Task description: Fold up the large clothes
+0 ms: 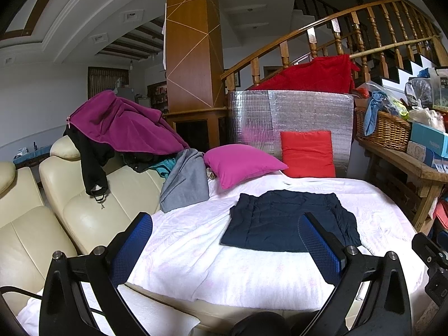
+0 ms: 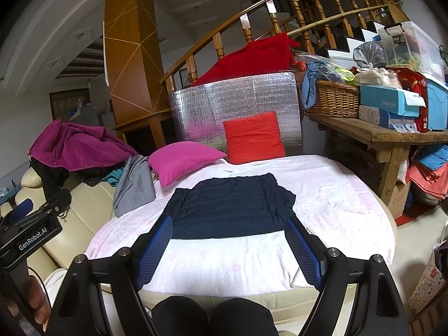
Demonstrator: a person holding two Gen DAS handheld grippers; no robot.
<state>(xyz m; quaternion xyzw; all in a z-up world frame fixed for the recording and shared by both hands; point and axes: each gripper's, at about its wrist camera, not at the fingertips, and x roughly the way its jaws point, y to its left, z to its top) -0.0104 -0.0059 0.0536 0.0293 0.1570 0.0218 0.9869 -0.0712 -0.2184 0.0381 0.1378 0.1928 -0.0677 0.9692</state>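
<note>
The black left gripper (image 2: 28,224) bears the white label "GenRobot.AI" and a light blue cardboard box (image 2: 389,102) reads "FASHION", while the folded, quilted navy garment (image 2: 226,210) lies flat on the white textured cover (image 2: 336,196), beyond both blue-padded grippers, right gripper (image 2: 229,249) included, spread wide and empty.

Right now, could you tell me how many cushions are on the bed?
2: a magenta cushion at the back left, and a red cushion propped against the silver foil panel. Others may be hidden under clothes.
</note>
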